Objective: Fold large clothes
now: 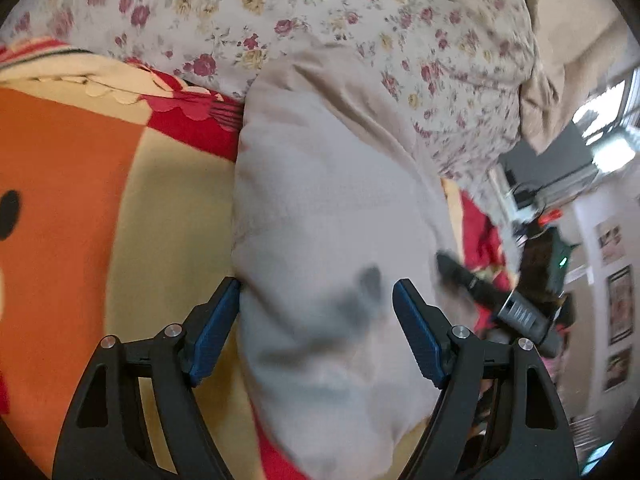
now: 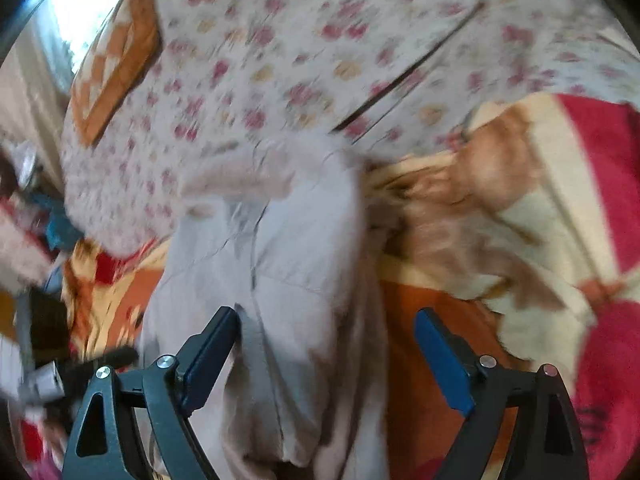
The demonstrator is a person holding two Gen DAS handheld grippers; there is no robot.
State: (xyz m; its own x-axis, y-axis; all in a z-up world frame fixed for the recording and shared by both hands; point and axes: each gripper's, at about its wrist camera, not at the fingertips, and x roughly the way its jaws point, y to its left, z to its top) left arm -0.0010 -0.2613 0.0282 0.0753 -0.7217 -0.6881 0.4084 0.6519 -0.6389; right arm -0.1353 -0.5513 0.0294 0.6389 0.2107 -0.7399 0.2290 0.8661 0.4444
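Observation:
A pale grey garment (image 1: pixel 332 216) lies as a long, bunched strip on an orange, cream and red blanket (image 1: pixel 80 208). My left gripper (image 1: pixel 316 300) hovers over its near part, open, with the left blue pad at the cloth's left edge and the right pad above its right side. In the right wrist view the same garment (image 2: pixel 292 264) shows seams and creases. My right gripper (image 2: pixel 326 332) is open, its left pad over the cloth and its right pad over the orange blanket (image 2: pixel 416 380). One black finger (image 1: pixel 460 274) of the right gripper shows at the garment's right edge.
A floral quilt (image 1: pixel 320 12) is heaped behind the garment and fills the top of the right wrist view (image 2: pixel 280 60). An orange checked cushion (image 2: pixel 116 64) lies on it. A wall with framed pictures (image 1: pixel 620 304) stands beyond the bed's right edge.

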